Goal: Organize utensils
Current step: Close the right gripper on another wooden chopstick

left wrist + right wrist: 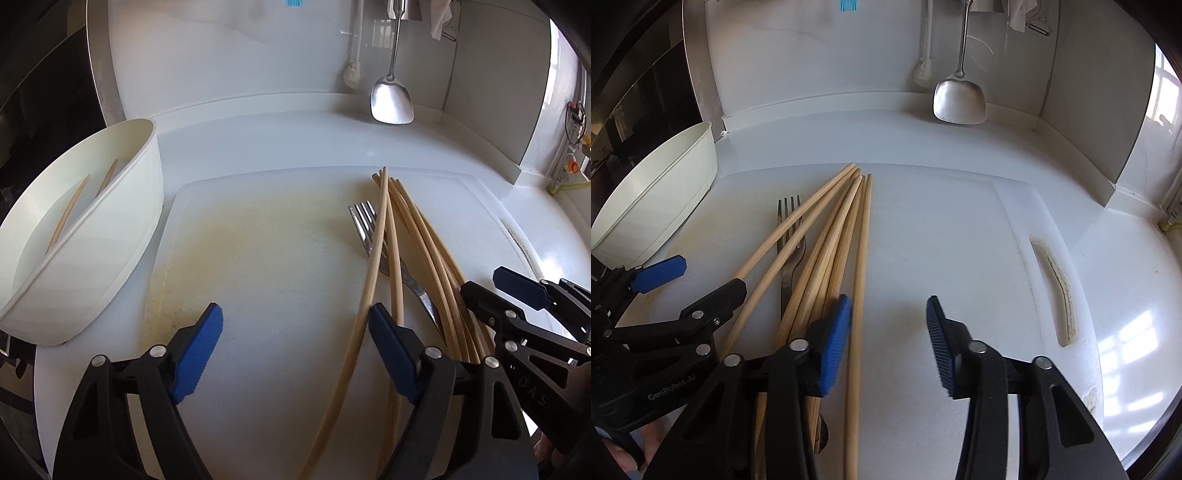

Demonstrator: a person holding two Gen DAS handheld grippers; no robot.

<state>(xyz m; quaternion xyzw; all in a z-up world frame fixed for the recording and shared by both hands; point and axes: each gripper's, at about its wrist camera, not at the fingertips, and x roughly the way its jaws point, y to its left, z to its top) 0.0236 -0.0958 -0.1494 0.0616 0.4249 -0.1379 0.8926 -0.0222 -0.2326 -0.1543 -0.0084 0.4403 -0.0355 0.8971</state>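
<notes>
Several wooden chopsticks (pixel 402 236) (pixel 834 236) lie in a loose fan on the white cutting board (pixel 277 258) (pixel 942 240), across a metal fork (pixel 365 225) (pixel 790 229). A white oval utensil holder (pixel 110 236) (pixel 653 192) stands at the left with two chopsticks (pixel 70 210) inside. My left gripper (pixel 295 343) is open and empty over the board, its right finger beside the leftmost chopstick. My right gripper (pixel 890 339) is open and empty, with one chopstick lying just inside its left finger. Each gripper shows in the other's view: the right gripper (pixel 517 291), the left gripper (pixel 683 277).
A metal spatula (pixel 391 99) (pixel 960 99) and a white brush (pixel 351 74) hang against the back wall. The board has a handle slot (pixel 1056 291) at its right. A dark stove area lies at the far left.
</notes>
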